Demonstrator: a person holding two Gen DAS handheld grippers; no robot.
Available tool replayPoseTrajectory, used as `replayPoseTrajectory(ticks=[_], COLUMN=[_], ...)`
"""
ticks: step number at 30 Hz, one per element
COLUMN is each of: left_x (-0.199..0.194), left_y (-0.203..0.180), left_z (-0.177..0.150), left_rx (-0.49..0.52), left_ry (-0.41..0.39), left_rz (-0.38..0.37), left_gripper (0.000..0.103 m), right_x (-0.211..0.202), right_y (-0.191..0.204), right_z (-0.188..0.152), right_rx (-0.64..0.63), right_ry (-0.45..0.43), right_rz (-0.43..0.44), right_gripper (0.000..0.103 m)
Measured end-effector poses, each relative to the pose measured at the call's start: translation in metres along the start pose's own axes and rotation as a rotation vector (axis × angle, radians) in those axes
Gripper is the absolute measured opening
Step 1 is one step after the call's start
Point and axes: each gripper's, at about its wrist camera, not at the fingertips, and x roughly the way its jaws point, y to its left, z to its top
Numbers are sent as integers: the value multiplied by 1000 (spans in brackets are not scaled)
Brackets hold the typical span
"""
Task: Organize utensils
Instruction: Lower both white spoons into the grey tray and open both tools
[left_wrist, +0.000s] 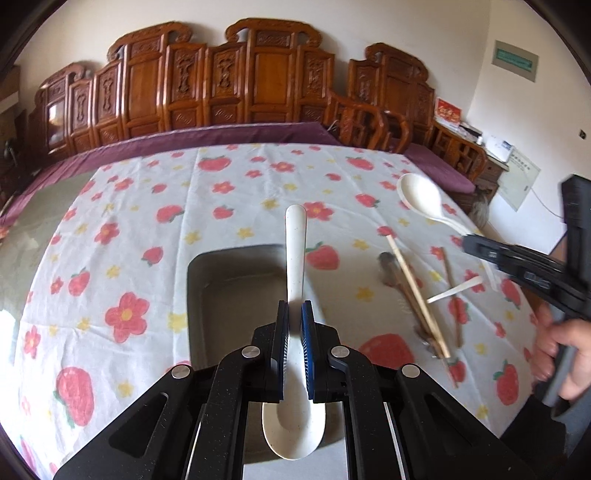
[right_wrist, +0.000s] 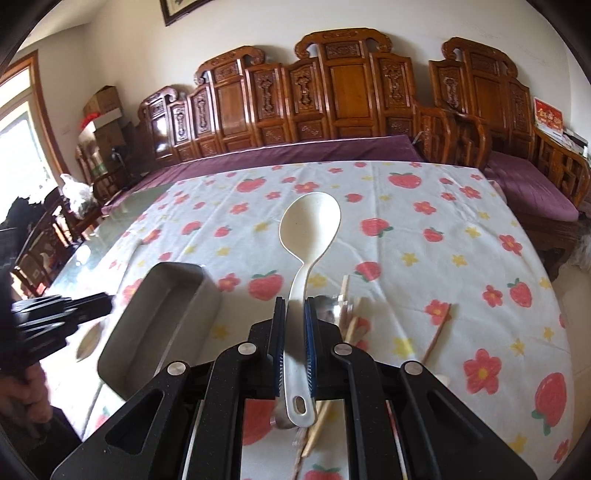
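Observation:
My left gripper (left_wrist: 294, 308) is shut on a white spoon (left_wrist: 295, 258), handle pointing forward and bowl toward the camera, held over the grey rectangular tray (left_wrist: 207, 280). My right gripper (right_wrist: 295, 306) is shut on a second white spoon (right_wrist: 310, 225), bowl forward, held above the pile of utensils; it also shows in the left wrist view (left_wrist: 469, 242) with that spoon (left_wrist: 421, 197). Wooden chopsticks (left_wrist: 417, 288), a metal spoon (left_wrist: 391, 264) and a thin white stick (left_wrist: 456, 290) lie on the cloth right of the tray. The tray also shows in the right wrist view (right_wrist: 159, 325).
The table carries a white cloth with strawberries and flowers (left_wrist: 122, 236). A carved wooden bench with purple cushion (left_wrist: 229, 92) stands behind the table. A bare glass table edge (right_wrist: 74, 258) lies at the left. The person's hand (left_wrist: 561, 350) holds the right gripper.

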Motion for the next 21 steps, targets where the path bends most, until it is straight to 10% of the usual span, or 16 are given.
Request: replayPoseTrajectory(ticks=[21], left_x=[31], left_y=[44], left_z=[-16], left_rx=[-84], left_ry=[87], left_rz=[61], left_gripper=[7], right_x=[4], right_y=[103], right_z=[-31], right_rx=[-87], right_ry=[72], right_rz=[146], right_gripper=[12])
